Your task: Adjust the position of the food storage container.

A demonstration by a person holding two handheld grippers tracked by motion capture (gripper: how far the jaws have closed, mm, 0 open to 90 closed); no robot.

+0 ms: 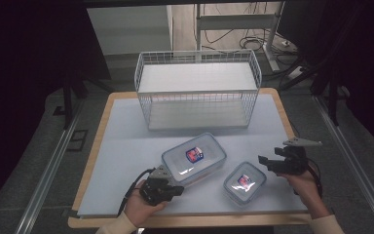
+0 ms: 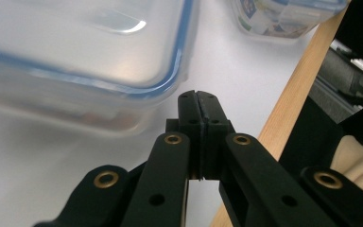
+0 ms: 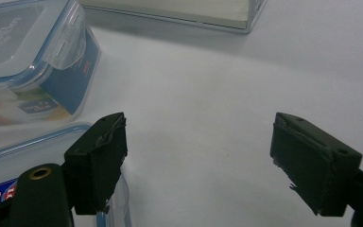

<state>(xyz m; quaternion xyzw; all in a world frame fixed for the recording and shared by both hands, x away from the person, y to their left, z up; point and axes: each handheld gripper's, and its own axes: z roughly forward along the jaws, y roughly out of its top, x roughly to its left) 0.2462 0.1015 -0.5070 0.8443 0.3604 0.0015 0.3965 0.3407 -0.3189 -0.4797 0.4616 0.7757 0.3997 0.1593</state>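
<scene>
Both grippers are built from black, matte parts. On the left gripper (image 2: 198, 101), flat link arms are seen with brass-ringed holes and small plain holes; a black cable (image 1: 129, 192) trails from its body. The right gripper (image 3: 196, 163) carries blocky black pads (image 3: 99, 156) with worn, chipped edges, plus one brass-ringed hole. A grey three-cornered plate (image 1: 302, 142) is mounted on top. Cream sleeves (image 1: 119, 225) are worn, probably knit, though the cuffs are barely shown.

White wire basket (image 1: 198, 90) on pale table (image 1: 126, 146)
</scene>
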